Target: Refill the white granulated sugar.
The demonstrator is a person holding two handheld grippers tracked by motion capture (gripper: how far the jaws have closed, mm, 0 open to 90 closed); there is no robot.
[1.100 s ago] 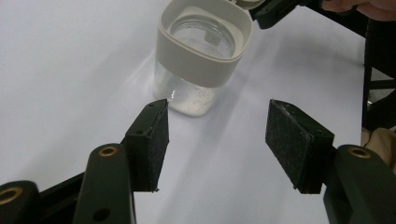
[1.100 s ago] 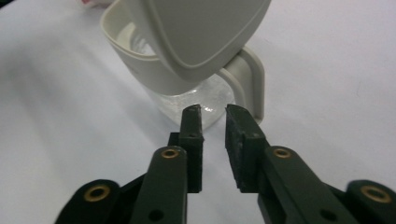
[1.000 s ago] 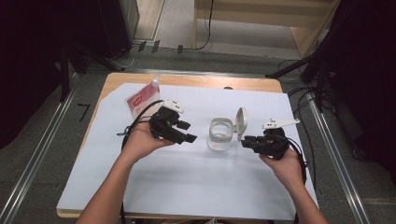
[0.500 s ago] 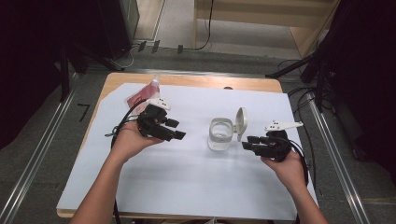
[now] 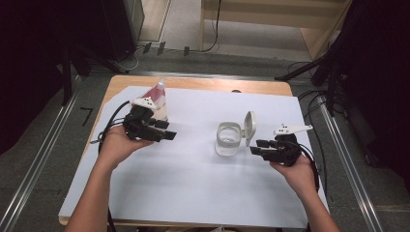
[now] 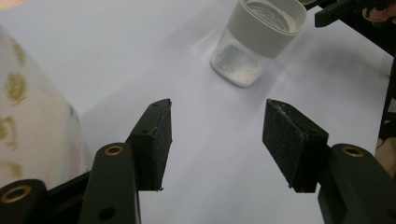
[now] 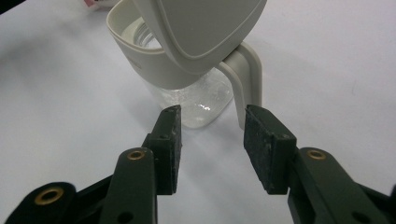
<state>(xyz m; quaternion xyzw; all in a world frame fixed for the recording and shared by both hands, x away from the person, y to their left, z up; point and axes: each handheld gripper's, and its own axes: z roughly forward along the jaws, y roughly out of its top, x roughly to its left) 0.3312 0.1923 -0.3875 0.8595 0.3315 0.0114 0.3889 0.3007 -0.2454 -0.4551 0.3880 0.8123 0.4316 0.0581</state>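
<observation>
jar (image 5: 227,140) upright near the middle of the white sheet (image 5: 193,193), lid (image 5: 249,126) flipped up on its hinge at the right side – mouth left clear, probably for filling from the pouch (image 5: 157,94) at the far left edge of the sheet. right gripper (image 5: 256,146) held just right of the jar, level with the hinge; jaws spread and just been widening, nothing between the pads, hinge strap (image 7: 245,79) just ahead of them – looks like a release after swinging the lid open. left gripper (image 5: 170,135) well apart from the jar, beside the pouch, jaws spread and empty, pointing back across the sheet toward the jar; seemingly heading for the pouch. pouch pink and white with some print on it, gold marks on its pale side (image 6: 16,88) in the left gripper view – too blurred to read. no readable brand on jar or lid.
</observation>
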